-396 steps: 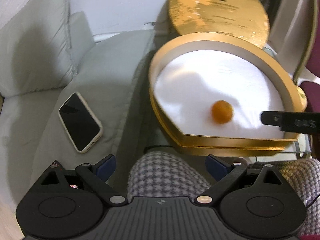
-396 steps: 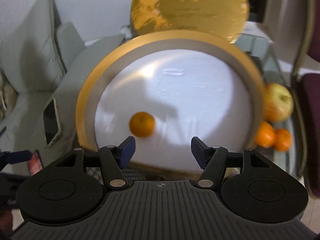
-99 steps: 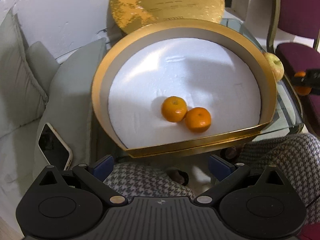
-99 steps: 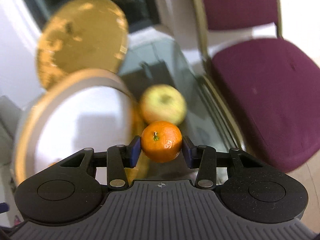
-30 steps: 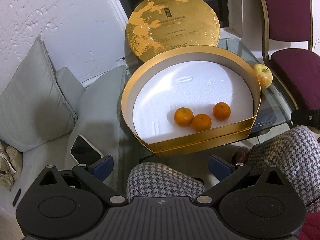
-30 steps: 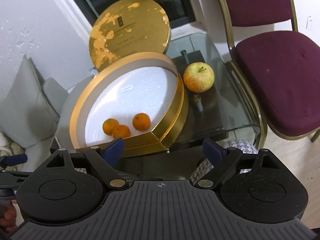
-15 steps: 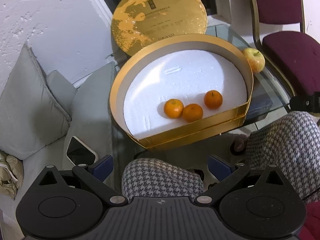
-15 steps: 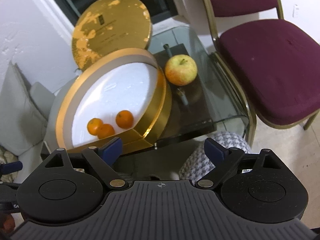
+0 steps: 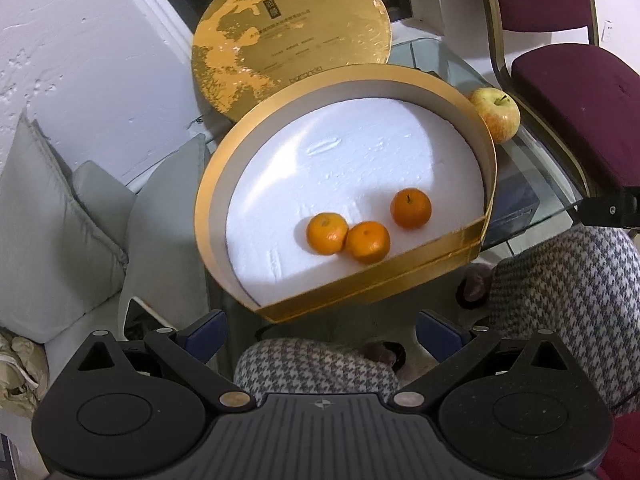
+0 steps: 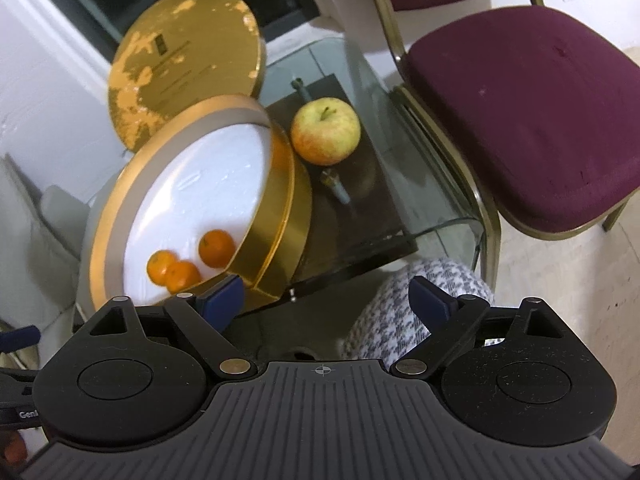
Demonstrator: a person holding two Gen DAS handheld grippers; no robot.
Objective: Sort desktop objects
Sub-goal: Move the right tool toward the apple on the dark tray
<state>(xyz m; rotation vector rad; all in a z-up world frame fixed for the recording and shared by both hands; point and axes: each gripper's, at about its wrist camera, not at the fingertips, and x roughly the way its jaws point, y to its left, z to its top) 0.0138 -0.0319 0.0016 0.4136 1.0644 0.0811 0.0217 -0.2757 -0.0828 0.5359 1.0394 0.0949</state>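
white textured wall (image 9: 80, 60) and a dark window stand behind a glass table (image 10: 420, 208), with a maroon padded chair (image 10: 520, 120) at its right and grey cushions (image 9: 52, 220) at its left. on the table a half-round gold box (image 9: 208, 216) with a white foam floor lies with its straight wall nearest the cameras and its curved wall away; its long axis runs left to right in the left wrist view. the round gold lid (image 9: 292, 32) leans upright against the wall behind it. thirteen seconds back the box held a single tangerine, about three seconds ago two, while the right tool carried a third; now all three lie inside. the left pair of tangerines (image 9: 348, 238) touch each other, and the third tangerine (image 9: 411, 208) sits apart to their right, stem up. the apple (image 10: 325, 131) rests on the table just beside the box's right curve, stem upward, as it did half a second ago. the left tool (image 9: 320, 330) hangs spread wide and empty above a knee in houndstooth fabric (image 9: 316, 368). the right tool (image 10: 326, 294) is likewise spread wide, with nothing between its blue pads (image 10: 224, 292).
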